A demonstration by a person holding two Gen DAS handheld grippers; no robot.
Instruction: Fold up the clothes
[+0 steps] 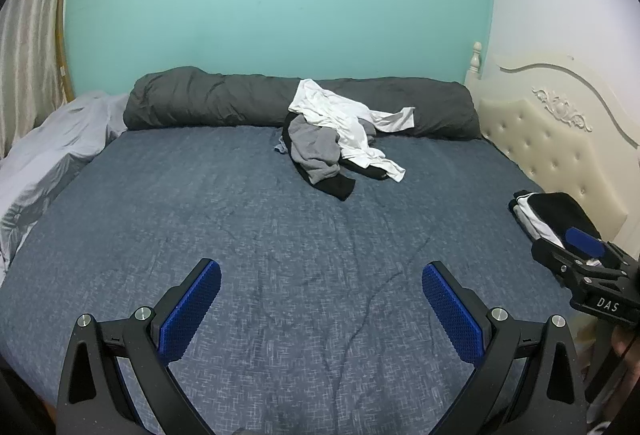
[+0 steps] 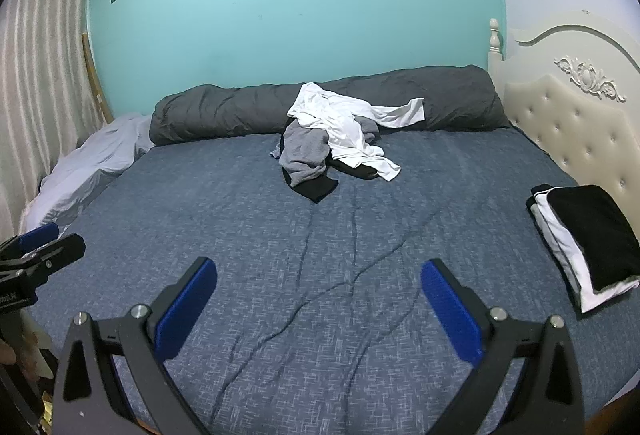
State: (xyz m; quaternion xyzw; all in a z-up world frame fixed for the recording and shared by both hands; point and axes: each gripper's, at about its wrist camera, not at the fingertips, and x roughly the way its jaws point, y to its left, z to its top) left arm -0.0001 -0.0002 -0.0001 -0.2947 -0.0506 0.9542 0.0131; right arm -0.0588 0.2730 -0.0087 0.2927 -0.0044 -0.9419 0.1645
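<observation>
A loose pile of clothes [image 1: 340,139] lies at the far middle of the bed: a white shirt [image 2: 344,123] on top, a grey garment [image 2: 302,155] and a black one [image 2: 316,189] under it. A folded black and white stack [image 2: 588,239] rests near the headboard at the right, also seen in the left wrist view as the folded stack [image 1: 540,211]. My left gripper [image 1: 321,269] hangs open over the bare bedspread, well short of the pile. My right gripper [image 2: 318,267] is open too, empty, at a similar distance.
The blue bedspread [image 1: 260,235] covers the bed. A rolled dark grey duvet [image 1: 208,99] lies along the turquoise wall. A pale sheet [image 1: 60,147] bunches at the left by a curtain. A cream tufted headboard [image 2: 576,131] stands at the right.
</observation>
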